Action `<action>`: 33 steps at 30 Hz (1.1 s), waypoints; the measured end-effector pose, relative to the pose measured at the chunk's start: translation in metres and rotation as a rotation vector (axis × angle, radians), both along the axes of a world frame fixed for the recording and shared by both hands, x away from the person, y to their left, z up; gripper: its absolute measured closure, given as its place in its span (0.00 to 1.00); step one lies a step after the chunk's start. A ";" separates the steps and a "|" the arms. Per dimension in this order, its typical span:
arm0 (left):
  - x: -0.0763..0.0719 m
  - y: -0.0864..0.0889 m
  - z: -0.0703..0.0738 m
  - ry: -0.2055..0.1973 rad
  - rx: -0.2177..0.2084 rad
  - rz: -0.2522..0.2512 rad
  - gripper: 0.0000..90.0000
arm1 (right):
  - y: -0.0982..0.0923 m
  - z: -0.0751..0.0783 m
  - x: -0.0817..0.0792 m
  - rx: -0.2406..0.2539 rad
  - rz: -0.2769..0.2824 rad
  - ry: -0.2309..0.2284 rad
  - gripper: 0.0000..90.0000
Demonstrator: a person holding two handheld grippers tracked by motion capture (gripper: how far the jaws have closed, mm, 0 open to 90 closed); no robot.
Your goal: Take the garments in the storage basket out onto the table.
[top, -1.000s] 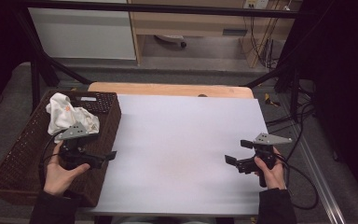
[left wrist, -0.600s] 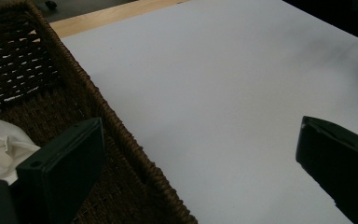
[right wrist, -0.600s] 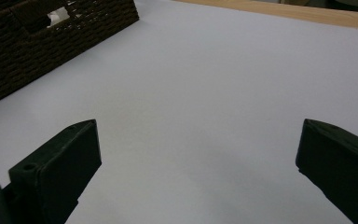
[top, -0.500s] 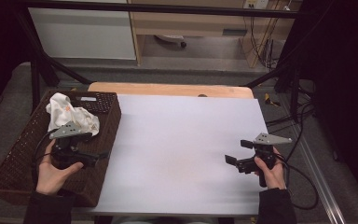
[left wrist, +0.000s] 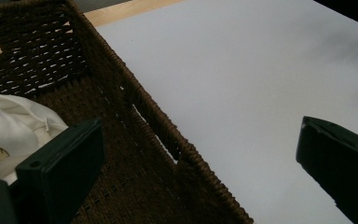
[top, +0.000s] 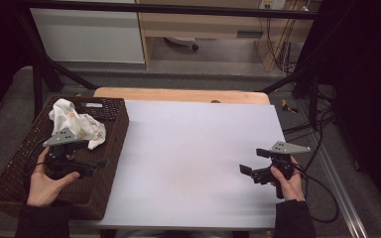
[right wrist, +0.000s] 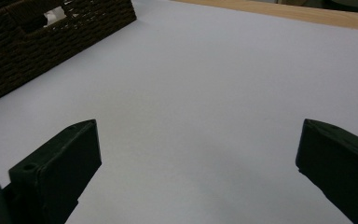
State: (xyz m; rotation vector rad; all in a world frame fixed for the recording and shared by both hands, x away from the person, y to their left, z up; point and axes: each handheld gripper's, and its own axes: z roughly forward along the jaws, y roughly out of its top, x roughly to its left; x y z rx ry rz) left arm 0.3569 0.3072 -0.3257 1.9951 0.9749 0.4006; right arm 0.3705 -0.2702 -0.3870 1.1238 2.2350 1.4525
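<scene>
- Nearest, the left tongs (top: 96, 163) hang over the basket (top: 10, 176) at the left edge of the surface (top: 193, 148), held in the person's left hand (top: 47, 178); their jaws stand wide apart and grip nothing.
- In the left gripper view one jaw sits above the inside of the basket and the other above the white surface, with the woven rim (left wrist: 168, 135) running between them.
- Also near, the right tongs (top: 252, 161) hover close to the right edge of the surface in the right hand (top: 287, 181), jaws wide apart and empty, pointing across the bare white top towards the basket.
- Farther back, a crumpled white cloth (top: 77, 124) lies inside the basket towards its far end, just beyond the left tongs and not touched by them.
- Farthest, a strip of bare wood (top: 178, 95) shows along the far edge of the surface.
</scene>
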 end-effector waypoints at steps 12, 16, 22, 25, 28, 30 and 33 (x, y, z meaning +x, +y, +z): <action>-0.004 0.014 0.014 -0.020 0.009 0.039 0.01 | 0.001 -0.001 0.000 -0.003 -0.004 0.002 0.01; -0.004 0.018 0.016 -0.018 0.009 0.042 0.01 | 0.001 -0.001 0.000 -0.007 -0.003 0.001 0.01; -0.002 0.023 0.016 -0.005 0.034 0.054 0.01 | 0.002 -0.002 0.000 -0.011 -0.002 0.004 0.01; -0.001 0.024 0.017 0.004 0.036 0.052 0.01 | 0.002 -0.002 0.000 -0.012 -0.001 0.005 0.01; 0.002 0.027 0.019 0.009 0.055 0.072 0.01 | 0.002 -0.001 0.000 -0.011 -0.002 0.004 0.01; 0.005 0.029 0.022 0.013 0.069 0.082 0.01 | 0.002 -0.001 0.000 -0.012 -0.002 0.004 0.01; 0.008 0.031 0.027 0.018 0.091 0.092 0.01 | 0.002 -0.002 0.001 -0.013 0.000 0.004 0.01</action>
